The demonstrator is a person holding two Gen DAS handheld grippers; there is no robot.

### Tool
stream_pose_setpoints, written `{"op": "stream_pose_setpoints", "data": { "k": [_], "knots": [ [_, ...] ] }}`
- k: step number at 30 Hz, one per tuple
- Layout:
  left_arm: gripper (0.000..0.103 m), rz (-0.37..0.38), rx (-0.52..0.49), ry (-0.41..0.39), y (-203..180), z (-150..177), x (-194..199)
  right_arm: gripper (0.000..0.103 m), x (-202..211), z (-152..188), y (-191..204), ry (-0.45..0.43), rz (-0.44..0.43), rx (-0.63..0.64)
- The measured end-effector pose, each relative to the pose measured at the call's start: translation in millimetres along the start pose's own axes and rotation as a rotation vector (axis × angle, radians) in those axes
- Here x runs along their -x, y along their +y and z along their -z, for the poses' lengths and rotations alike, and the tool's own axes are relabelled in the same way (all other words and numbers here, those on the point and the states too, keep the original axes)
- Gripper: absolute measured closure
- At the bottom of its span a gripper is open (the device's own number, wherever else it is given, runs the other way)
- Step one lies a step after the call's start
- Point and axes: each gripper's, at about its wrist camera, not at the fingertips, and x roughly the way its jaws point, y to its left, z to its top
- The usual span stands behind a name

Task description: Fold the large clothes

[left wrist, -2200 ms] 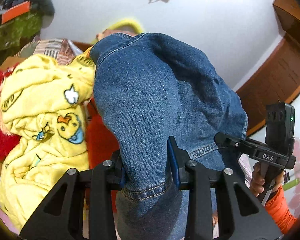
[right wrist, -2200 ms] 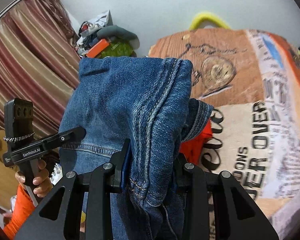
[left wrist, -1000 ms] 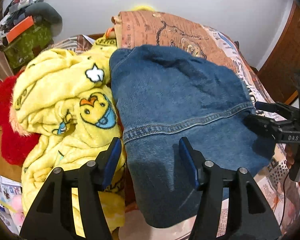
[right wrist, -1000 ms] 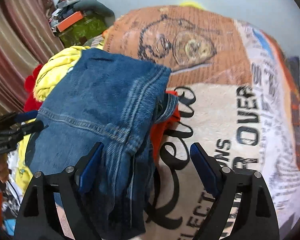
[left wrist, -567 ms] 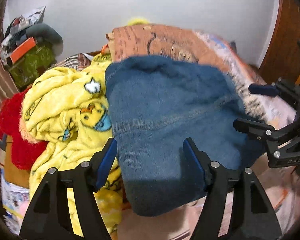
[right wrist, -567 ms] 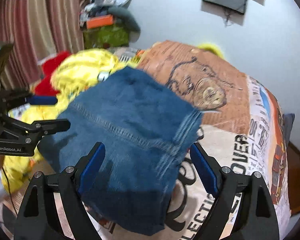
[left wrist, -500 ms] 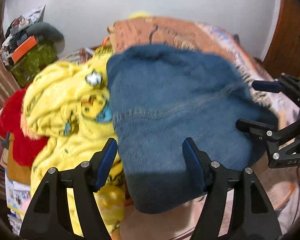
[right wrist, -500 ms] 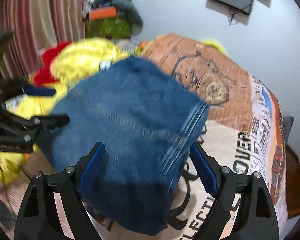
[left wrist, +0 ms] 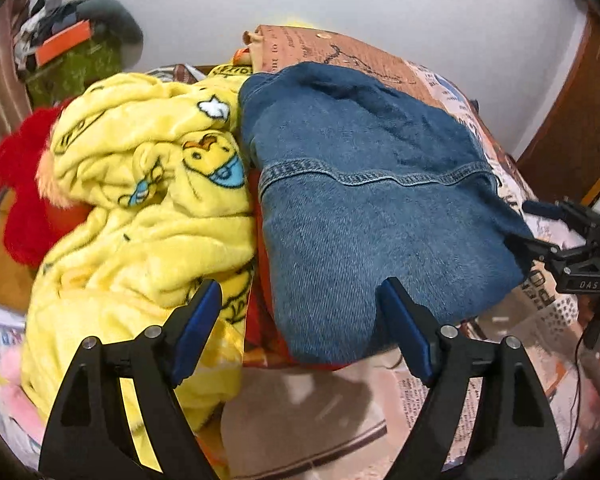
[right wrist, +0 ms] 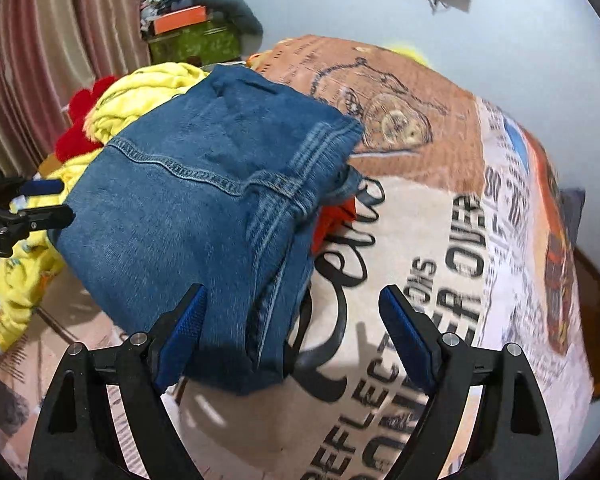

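A folded blue denim garment (left wrist: 372,200) lies on the bed on top of an orange cloth (left wrist: 268,328); it also shows in the right wrist view (right wrist: 204,216). My left gripper (left wrist: 300,328) is open and empty, just short of the denim's near edge. My right gripper (right wrist: 292,332) is open and empty, at the denim's near right corner. Each gripper shows at the edge of the other's view: the right gripper (left wrist: 548,232) and the left gripper (right wrist: 40,200), both open beside the denim.
A yellow duck-print fleece (left wrist: 140,200) is heaped left of the denim, with a red plush (left wrist: 16,184) beyond it. The bed has a newspaper-print cover (right wrist: 440,240). A cluttered green box (right wrist: 192,40) stands by the striped curtain (right wrist: 60,40). A wooden door (left wrist: 572,140) is at the right.
Both grippers held the denim up 2.2 s ago, then let it go onto the pile and opened. Since then they have drawn back a little from it.
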Motion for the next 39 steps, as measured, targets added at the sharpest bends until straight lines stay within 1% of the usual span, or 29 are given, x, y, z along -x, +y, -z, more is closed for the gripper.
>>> {"op": "stream_pose_setpoints", "data": {
  "k": [3,5,6,8,12,15,20,22,23,25,28,31,34,37,39],
  "knots": [
    [0.022,-0.004,0.035,0.015,1,1,4,0.019,4,3,3,-0.002,0.013,-0.020],
    [0.022,-0.039,0.032,0.014,-2,1,12,0.019,11,3,8,-0.013,0.034,-0.009],
    [0.022,-0.060,0.027,0.005,-4,0,17,0.019,15,3,10,-0.022,0.042,-0.002],
    [0.022,-0.078,0.021,-0.015,-9,-2,30,0.019,28,1,13,-0.048,0.053,0.009],
    [0.022,-0.083,0.013,-0.086,-26,-7,67,0.019,70,-6,22,-0.140,0.050,0.006],
    [0.022,-0.101,-0.017,-0.177,-49,-11,108,0.019,107,-9,28,-0.222,0.042,-0.008],
    [0.022,-0.083,-0.060,-0.339,-85,-11,178,0.019,177,-7,37,-0.377,0.019,-0.036],
    [0.022,-0.070,-0.079,-0.407,-101,-7,208,0.019,211,-4,42,-0.451,0.005,-0.047],
    [0.022,-0.069,-0.091,-0.440,-109,-4,222,0.019,222,-2,44,-0.476,0.001,-0.048],
    [0.022,-0.079,-0.115,-0.514,-125,4,252,0.019,254,4,50,-0.546,-0.012,-0.053],
    [0.022,-0.094,-0.139,-0.617,-145,20,291,0.019,291,15,58,-0.633,-0.031,-0.061],
    [0.022,-0.110,-0.148,-0.703,-160,38,322,0.019,319,26,68,-0.702,-0.050,-0.069],
    [0.022,-0.120,-0.151,-0.767,-171,56,345,0.019,338,39,79,-0.759,-0.046,-0.071],
    [0.022,-0.133,-0.139,-0.816,-176,73,360,0.019,349,51,88,-0.803,-0.029,-0.072],
    [0.022,-0.130,-0.129,-0.830,-178,80,365,0.019,348,55,92,-0.818,-0.018,-0.074]
  ]
}}
